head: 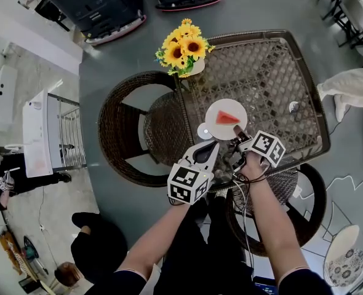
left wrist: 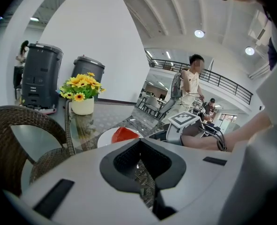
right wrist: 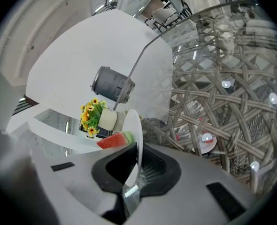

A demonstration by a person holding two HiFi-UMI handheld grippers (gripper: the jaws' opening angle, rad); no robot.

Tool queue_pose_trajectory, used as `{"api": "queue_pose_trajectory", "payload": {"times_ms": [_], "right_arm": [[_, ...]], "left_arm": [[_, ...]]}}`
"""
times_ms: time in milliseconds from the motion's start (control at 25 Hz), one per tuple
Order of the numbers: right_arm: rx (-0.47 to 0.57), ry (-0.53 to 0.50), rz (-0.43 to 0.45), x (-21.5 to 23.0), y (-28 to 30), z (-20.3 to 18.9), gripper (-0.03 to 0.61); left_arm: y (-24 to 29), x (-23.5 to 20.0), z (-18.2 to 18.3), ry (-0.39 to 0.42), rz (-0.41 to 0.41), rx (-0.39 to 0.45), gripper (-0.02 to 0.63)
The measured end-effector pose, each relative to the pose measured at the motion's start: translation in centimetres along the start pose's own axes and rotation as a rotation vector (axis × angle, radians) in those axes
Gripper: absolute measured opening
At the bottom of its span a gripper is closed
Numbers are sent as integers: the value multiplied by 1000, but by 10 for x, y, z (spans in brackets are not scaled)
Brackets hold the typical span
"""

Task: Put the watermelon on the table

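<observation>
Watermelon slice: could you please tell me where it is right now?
Head view, centre: the watermelon slice lies on the white plate, below the sunflowers, with the right gripper clamped on the plate's near rim.

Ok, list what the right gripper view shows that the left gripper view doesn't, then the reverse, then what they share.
Only the right gripper view: the right gripper with its jaws shut on the white plate by its rim, and a small round disc. Only the left gripper view: the left gripper, jaws shut and empty, the right hand, a wicker chair and a standing person. Both: the watermelon slice, the white plate and the potted sunflowers.
</observation>
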State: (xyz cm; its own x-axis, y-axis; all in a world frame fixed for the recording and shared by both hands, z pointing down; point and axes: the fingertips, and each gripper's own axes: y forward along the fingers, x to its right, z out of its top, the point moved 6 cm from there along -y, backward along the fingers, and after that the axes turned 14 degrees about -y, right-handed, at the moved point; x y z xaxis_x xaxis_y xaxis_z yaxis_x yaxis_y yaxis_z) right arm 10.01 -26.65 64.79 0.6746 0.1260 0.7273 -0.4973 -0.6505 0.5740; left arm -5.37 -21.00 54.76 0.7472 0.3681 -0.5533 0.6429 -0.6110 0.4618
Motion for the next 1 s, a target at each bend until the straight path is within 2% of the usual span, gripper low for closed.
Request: {"api": "queue_pose_trajectory", "payload": {"times_ms": [360, 720, 1000], "right_arm": [[-62, -217, -68, -6, 3, 8, 22], [-131, -378, -143, -4, 6, 9, 72], [-151, -487, -161, -2, 5, 9, 92]], "left_arm": [[0, 0, -1, -1, -2, -7, 5], [4, 1, -2, 0, -8, -20, 5], [8, 3, -3, 2, -13, -25, 5]]}}
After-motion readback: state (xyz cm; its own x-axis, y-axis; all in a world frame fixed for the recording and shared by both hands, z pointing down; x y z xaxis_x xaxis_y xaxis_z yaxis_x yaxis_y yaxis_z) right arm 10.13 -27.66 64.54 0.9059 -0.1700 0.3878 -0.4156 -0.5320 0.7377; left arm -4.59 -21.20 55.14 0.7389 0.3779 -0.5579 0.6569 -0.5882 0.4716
